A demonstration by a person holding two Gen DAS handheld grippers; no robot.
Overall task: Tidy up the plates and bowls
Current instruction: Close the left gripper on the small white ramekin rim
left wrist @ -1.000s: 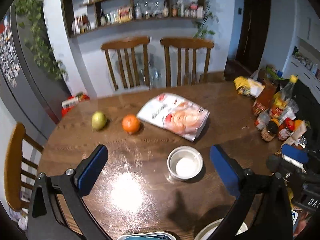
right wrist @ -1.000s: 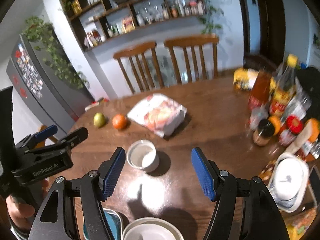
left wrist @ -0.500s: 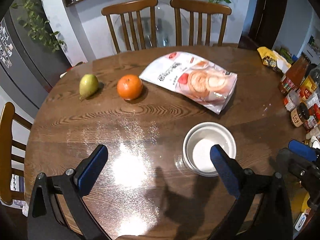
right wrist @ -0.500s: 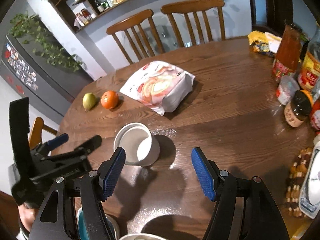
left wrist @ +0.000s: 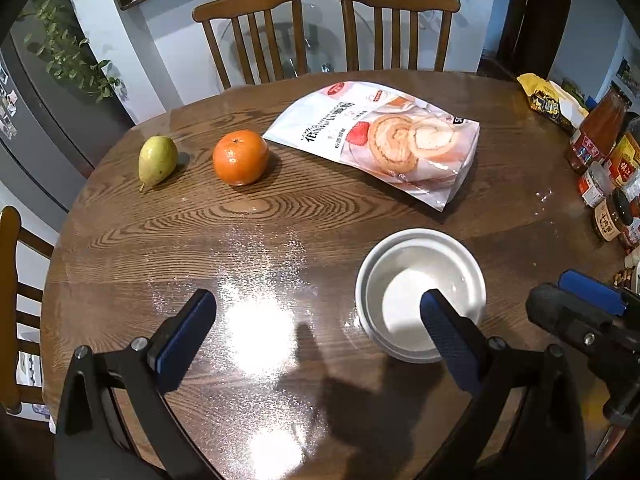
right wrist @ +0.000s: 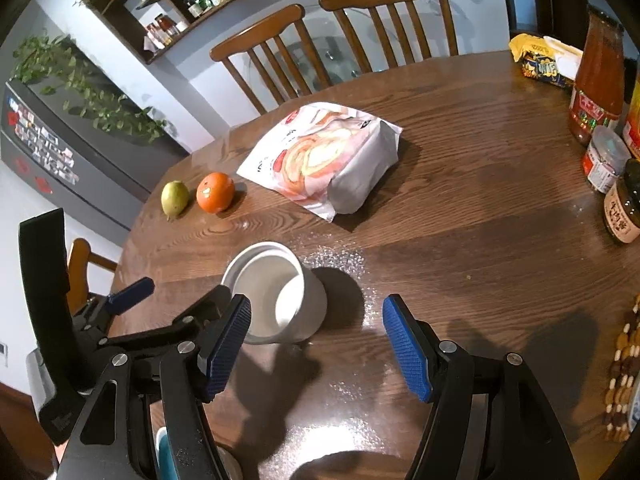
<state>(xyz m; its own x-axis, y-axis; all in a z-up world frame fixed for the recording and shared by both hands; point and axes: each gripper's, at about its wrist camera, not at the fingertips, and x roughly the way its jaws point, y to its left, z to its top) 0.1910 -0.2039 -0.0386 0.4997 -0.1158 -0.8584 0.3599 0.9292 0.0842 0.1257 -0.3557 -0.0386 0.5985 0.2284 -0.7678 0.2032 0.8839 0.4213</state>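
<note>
**White bowl on the round table, both grippers spread above it**

The white bowl (left wrist: 420, 292) sits upright and empty on the wooden table (left wrist: 280, 220), toward the near side, with a glare patch on the wood just to its left. Beyond it lies a bag of swiss roll cakes (left wrist: 384, 140); further left are an orange (left wrist: 240, 157) and a pear (left wrist: 157, 159), near each other but not touching.

The left gripper (left wrist: 316, 334) hangs over the table with its blue pads spread wide and nothing between them. Its right pad crosses in front of the bowl's near rim; whether it touches the bowl I cannot tell.

The right gripper (right wrist: 316, 346) is also spread, holding nothing. From its side the bowl (right wrist: 276, 292) lies just beyond its left pad, off to the left of the gap, and the left gripper's black frame (right wrist: 120, 320) stands close beside it.

Jars and sauce bottles (right wrist: 598, 80) crowd the table's right edge, well apart from the bowl. Two wooden chairs (left wrist: 320, 28) stand at the far side.
</note>
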